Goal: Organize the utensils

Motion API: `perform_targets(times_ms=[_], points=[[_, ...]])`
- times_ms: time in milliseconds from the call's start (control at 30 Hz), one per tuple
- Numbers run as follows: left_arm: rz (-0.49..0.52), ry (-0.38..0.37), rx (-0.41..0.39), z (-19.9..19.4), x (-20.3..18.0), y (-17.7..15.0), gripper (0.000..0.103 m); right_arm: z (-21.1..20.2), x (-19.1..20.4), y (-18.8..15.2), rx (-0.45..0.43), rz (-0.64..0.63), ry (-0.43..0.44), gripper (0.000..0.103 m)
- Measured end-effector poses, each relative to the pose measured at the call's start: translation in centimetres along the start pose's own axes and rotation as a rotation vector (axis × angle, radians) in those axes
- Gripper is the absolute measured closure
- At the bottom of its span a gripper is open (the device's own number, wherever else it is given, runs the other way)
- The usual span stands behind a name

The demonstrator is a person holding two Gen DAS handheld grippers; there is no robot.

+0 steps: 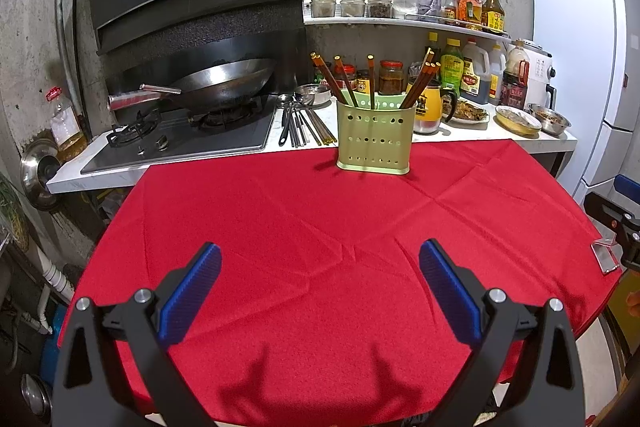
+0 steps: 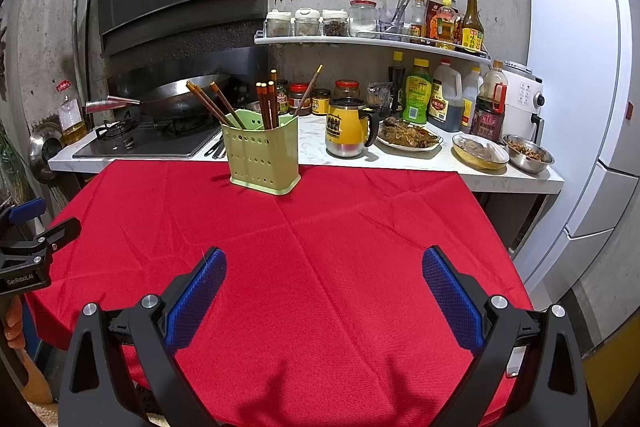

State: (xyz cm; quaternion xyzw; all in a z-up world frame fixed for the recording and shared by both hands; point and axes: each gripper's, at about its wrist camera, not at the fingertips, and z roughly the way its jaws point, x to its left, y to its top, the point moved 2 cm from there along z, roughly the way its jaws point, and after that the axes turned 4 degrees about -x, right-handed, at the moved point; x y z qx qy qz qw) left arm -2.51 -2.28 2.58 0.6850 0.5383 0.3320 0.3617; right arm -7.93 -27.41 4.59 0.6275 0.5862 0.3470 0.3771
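A pale green perforated utensil holder stands at the far edge of the red tablecloth, with several brown chopsticks standing in it. It also shows in the right wrist view, with its chopsticks. More chopsticks and spoons lie on the white counter behind it, beside the stove. My left gripper is open and empty above the near part of the cloth. My right gripper is open and empty too, to the right of the left one.
A wok sits on the gas stove at the back left. A yellow mug, a food plate, bowls, jars and sauce bottles crowd the counter. A white fridge stands at the right.
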Motion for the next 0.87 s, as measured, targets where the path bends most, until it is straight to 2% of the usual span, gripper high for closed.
perform_targets(times_ms=[567,867], points=[[-0.018,-0.033,0.018,0.3,0.0,-0.2,0.006,1.0,-0.8,-1.2,0.028,0.020,-0.015,0.006],[-0.020,-0.014,0.056,1.1,0.2,0.0,0.006,1.3,-0.9,-1.2,0.038,0.026,-0.012,0.006]])
